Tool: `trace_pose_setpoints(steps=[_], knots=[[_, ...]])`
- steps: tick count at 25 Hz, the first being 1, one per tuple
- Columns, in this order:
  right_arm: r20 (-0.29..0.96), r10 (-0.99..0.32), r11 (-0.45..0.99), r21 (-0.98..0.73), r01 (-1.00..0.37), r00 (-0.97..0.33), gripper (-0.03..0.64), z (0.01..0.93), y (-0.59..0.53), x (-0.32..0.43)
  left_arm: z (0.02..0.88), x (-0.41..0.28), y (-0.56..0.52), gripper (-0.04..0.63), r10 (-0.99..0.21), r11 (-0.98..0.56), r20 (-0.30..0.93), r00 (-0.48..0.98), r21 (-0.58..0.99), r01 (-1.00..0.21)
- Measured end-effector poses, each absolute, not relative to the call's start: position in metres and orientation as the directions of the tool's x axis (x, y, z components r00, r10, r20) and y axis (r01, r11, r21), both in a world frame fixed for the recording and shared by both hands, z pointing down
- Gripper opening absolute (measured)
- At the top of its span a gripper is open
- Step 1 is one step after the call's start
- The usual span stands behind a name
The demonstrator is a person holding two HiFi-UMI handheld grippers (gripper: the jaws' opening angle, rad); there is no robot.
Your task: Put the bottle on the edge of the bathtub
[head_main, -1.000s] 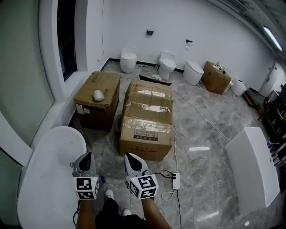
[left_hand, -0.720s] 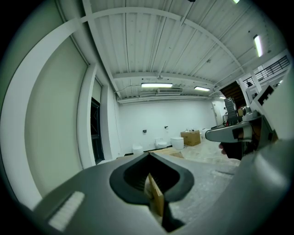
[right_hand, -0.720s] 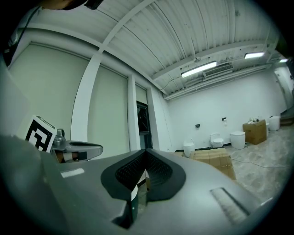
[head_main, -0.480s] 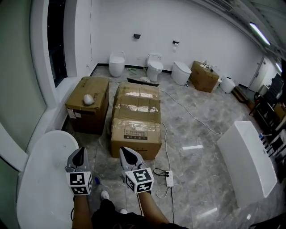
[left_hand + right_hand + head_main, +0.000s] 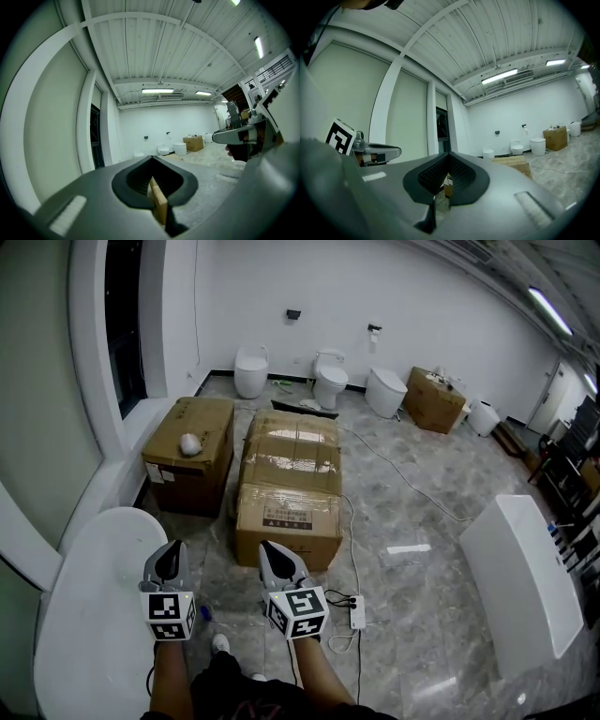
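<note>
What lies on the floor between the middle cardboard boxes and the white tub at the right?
In the head view, only bare floor crossed by a thin white cable, between boxes and tub.

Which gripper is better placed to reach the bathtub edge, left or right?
Left. The left gripper sits beside the bathtub rim; the right gripper is farther off, by the cardboard box. Both are shut, holding no bottle.

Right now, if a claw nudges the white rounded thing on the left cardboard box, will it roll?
Probably: the white object looks rounded, no flat side showing, so a push could roll it along the cardboard box. Small against the box, so likely light. Surface looks smooth, maybe slippery; material can't be told.
</note>
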State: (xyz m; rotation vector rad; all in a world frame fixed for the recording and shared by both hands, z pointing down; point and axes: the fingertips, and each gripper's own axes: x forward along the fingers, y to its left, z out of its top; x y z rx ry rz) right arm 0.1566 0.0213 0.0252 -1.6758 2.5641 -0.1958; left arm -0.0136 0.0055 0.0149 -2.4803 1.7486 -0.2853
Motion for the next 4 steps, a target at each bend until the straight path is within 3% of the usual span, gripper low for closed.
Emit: trace_pose_setpoints(steps=[4], knots=[[0.010, -0.914, 0.399, -0.152, -0.904, -0.405, 0.009, 0.0304, 0.0203, 0.1575, 0.0181, -0.0151, 0.0059, 0.000, -0.943, -0.330, 0.098, 0.317, -0.184, -0.926]])
